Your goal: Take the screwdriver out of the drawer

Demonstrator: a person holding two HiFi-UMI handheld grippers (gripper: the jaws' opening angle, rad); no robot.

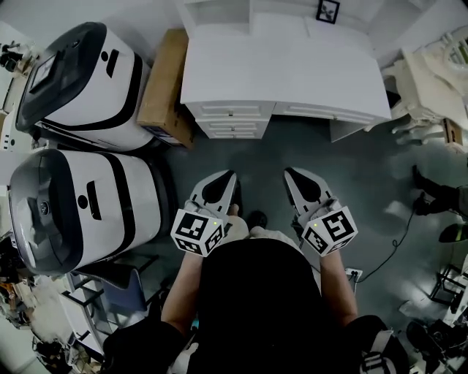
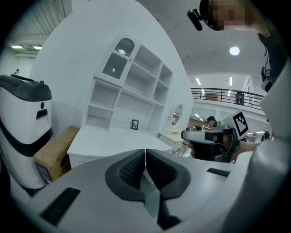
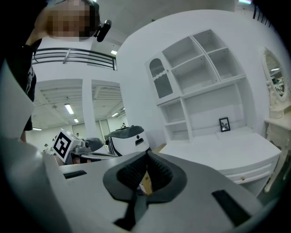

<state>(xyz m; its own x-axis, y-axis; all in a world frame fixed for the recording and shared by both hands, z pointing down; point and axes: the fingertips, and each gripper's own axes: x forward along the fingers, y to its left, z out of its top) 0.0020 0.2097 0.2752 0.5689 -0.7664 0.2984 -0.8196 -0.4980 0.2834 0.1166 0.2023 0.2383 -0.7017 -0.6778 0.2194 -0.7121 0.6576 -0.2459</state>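
Drawers (image 1: 232, 123) well ahead of left hand-held gripper (image 1: 227, 178), right hand-held gripper (image 1: 292, 177); both pressed together

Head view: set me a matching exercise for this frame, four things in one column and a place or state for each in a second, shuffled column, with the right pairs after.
Things
1. cardboard box
2. framed picture
3. drawers
4. left tool

Places or states
A. shut, with nothing between its jaws
B. at the back of the desk top
C. beside the desk, next to a white machine
D. all closed, in the desk's front

Pairs: 1-C, 2-B, 3-D, 4-A
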